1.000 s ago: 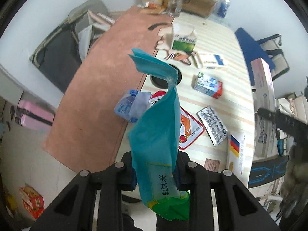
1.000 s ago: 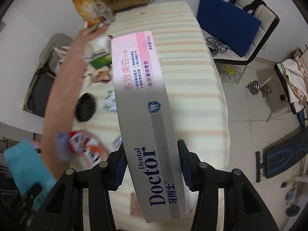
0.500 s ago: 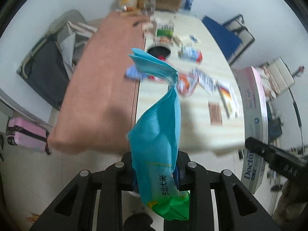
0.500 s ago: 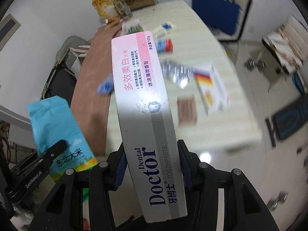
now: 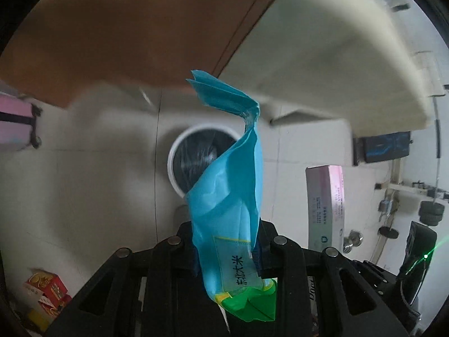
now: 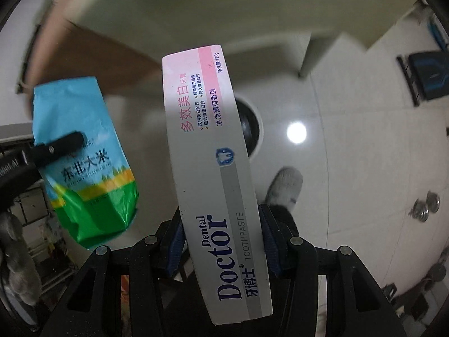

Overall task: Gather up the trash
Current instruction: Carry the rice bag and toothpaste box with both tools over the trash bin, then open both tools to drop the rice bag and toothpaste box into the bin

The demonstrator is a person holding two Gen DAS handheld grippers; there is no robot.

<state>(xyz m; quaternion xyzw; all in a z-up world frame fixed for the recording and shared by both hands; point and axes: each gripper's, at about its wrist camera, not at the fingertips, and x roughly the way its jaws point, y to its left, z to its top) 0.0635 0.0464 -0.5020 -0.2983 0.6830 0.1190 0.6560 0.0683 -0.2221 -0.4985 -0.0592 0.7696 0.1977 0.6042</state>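
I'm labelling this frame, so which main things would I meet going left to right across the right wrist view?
Left gripper → blue-green rice bag → toothpaste box → white-rimmed bin → grey shoe → dumbbell.

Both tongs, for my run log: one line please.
left tongs: shut on rice bag | right tongs: shut on toothpaste box | bin: below

I see table (image 5: 322, 42) edge across upper frame, brown cloth (image 5: 126, 28) upper left. Pink suitcase (image 5: 14, 123) at left edge, red boxes (image 5: 47, 292) lower left, weights (image 5: 432, 209) far right on floor (image 5: 84, 196).
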